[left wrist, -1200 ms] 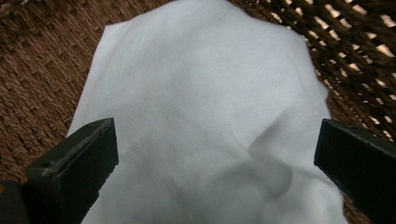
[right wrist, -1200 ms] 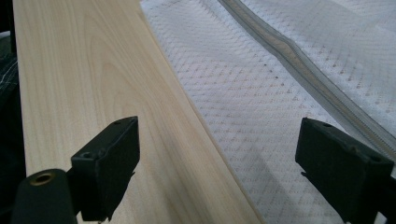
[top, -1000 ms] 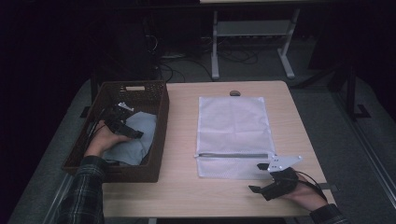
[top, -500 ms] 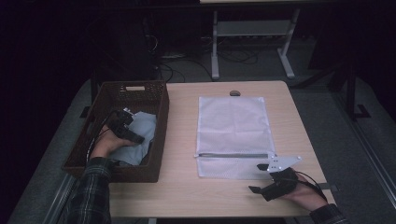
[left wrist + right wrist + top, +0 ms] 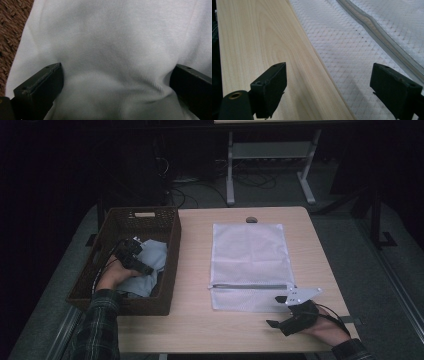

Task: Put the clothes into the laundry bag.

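Left gripper (image 5: 141, 263): down inside the woven basket (image 5: 172, 245) at the left of the table (image 5: 195, 270), held in the person's left hand (image 5: 111, 277); a black cable loops back from it toward the plaid sleeve (image 5: 100, 320)
Left jaws: wide apart in the left gripper view (image 5: 116, 75), one at each lower corner, with the white ribbed cloth (image 5: 112, 45) bulging between them and pressed against their inner faces; not yet closed on it
White cloth: lies crumpled in the basket (image 5: 150, 262), filling its middle; brown weave of the basket (image 5: 10, 27) shows at the upper left past the cloth's edge
Right gripper (image 5: 281, 312): rests low over the table near its front edge, in the person's right hand (image 5: 327, 330), with the grey three-cornered plate on top
Right jaws: spread wide and empty in the right gripper view (image 5: 328, 85); the left one stands over bare wood (image 5: 262, 42), the right one over the mesh bag (image 5: 352, 42)
Mesh bag: flat on the table (image 5: 250, 265), well apart from the basket, its grey zipper (image 5: 384, 42) running across near the front end
Bag edge: its near edge runs between the right jaws
Small dark disc (image 5: 251, 219): on the table just beyond the bag's far edge
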The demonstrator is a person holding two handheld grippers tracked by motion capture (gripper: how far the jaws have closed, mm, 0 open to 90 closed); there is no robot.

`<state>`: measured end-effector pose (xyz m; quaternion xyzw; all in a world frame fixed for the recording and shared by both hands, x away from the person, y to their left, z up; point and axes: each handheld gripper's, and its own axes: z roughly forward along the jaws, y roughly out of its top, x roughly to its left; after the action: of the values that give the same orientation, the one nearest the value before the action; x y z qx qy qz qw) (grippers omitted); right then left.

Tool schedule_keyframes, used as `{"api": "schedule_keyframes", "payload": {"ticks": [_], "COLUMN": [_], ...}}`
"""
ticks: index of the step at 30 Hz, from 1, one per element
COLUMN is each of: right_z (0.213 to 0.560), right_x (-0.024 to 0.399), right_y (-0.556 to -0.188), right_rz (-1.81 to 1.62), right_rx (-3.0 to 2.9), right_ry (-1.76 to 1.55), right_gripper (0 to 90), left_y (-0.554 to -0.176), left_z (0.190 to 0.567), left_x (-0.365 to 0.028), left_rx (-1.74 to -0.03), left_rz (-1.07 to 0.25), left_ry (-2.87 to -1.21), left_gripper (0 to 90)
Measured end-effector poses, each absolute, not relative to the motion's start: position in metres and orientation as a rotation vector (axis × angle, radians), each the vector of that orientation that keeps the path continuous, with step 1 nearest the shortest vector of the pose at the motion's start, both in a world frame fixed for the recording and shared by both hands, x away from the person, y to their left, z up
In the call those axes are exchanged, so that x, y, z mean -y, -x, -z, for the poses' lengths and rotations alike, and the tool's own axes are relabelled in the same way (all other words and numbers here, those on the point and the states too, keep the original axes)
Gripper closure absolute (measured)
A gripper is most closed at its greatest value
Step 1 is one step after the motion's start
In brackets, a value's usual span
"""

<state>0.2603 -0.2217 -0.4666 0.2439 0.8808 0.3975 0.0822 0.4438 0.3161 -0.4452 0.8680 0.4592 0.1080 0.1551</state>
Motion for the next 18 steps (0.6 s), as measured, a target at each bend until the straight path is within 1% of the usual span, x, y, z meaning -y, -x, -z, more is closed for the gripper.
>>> {"api": "schedule_keyframes", "payload": {"ticks": [2,10,15,18], "right_z": [0.467,0.467,0.467,0.467], "right_x": [0.221,0.221,0.221,0.222], "right_y": [-0.26,-0.261,-0.261,-0.261], "right_rz": [-1.185,-1.184,-1.184,-1.182], "right_rx": [-2.632,-2.633,-2.633,-2.632], "right_ry": [-0.728,-0.724,-0.73,-0.73], "right_gripper": [13.4,13.5,13.7,13.8], "left_y": [-0.444,-0.442,-0.44,-0.439], "left_z": [0.445,0.441,0.437,0.433], "left_x": [-0.316,-0.315,-0.313,-0.314], "left_rx": [-1.312,-1.304,-1.285,-1.292], "left_rz": [-0.295,-0.289,-0.3,-0.308], "left_ry": [-2.48,-2.497,-2.509,-2.502], "left_gripper": [0.0,10.1,21.4,32.9]}}
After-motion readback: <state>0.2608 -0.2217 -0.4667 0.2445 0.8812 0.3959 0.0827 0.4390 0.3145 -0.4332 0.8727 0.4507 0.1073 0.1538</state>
